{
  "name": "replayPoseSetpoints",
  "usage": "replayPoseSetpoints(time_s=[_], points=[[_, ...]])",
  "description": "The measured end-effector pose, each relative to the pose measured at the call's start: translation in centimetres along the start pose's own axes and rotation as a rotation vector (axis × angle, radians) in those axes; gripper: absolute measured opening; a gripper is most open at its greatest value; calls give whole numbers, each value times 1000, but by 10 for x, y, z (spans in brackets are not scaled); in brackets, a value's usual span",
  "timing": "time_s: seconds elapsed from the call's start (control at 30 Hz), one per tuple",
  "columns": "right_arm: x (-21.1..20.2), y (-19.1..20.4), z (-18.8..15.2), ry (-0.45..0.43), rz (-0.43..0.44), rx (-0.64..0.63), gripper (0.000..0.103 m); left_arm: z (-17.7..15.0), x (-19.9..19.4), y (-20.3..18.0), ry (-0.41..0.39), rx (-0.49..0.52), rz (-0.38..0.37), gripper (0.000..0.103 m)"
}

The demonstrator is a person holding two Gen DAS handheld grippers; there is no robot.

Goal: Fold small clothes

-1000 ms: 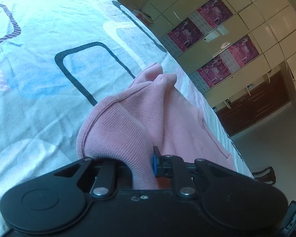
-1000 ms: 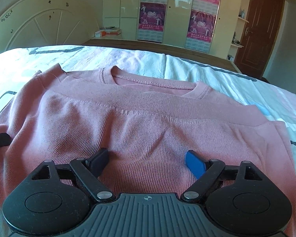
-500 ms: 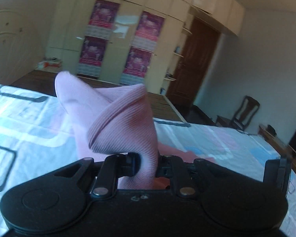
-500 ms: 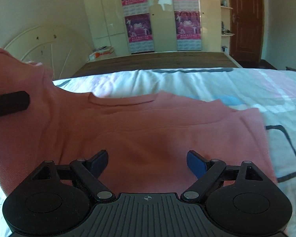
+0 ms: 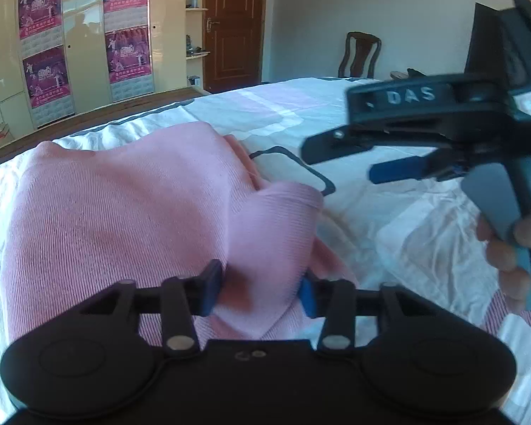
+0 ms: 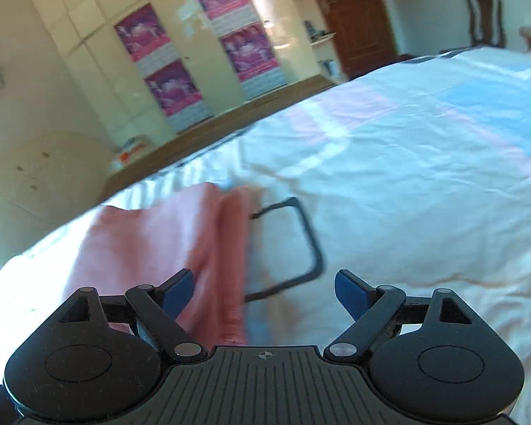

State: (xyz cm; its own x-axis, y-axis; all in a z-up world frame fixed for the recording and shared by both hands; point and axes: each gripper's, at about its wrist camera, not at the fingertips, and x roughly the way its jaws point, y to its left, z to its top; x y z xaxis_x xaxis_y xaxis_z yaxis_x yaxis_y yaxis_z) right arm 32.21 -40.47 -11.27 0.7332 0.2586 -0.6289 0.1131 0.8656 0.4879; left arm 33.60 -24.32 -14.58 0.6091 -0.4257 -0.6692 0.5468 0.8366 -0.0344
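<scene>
Jaws of the left gripper (image 5: 260,288) have just been opening and now stand partly apart, with a raised fold of the pink sweater (image 5: 124,212) between the blue pads (image 5: 308,295); the cloth bulges up in the gap and seems to brush both pads, though whether they press on it cannot be told from this angle. Beyond that fold the rest of the sweater lies flat in a folded block on the bed sheet (image 5: 407,241), a white cover printed with pale pink and blue bands and a dark rounded outline (image 5: 301,170) just past the sweater's right edge.

To the right, above the sheet, hangs the right gripper (image 6: 263,292), its side marked with pale letters and a hand (image 5: 513,248) wrapped round its handle. In its own view the jaws are spread wide with nothing pinched: the sweater's ribbed edge runs under the left finger, and bare sheet with the dark outline fills the gap. That view is smeared by motion.

Farther off stand cream wardrobe doors (image 5: 85,53) hung with magenta posters (image 5: 127,56), a brown door (image 5: 233,24) and a dark wooden chair (image 5: 359,53) by the wall
</scene>
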Motion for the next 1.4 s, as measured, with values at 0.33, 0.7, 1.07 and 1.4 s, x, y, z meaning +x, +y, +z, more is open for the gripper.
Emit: replayPoseSetpoints(time_s=[0.33,0.7,1.07,1.4], points=[[32,44,-8,165,136,-65,39,-13,-67,70,-99,-179,200,65],[44,48,-27,252,78,-182,16,-15,-42,120,4,-324,209,63],[21,37,-34,194,12,-204,28,-20,-40,118,26,-318,147,67],[71,44,30,109,11,-82,64,35,-25,169,-43,-462,171,70]])
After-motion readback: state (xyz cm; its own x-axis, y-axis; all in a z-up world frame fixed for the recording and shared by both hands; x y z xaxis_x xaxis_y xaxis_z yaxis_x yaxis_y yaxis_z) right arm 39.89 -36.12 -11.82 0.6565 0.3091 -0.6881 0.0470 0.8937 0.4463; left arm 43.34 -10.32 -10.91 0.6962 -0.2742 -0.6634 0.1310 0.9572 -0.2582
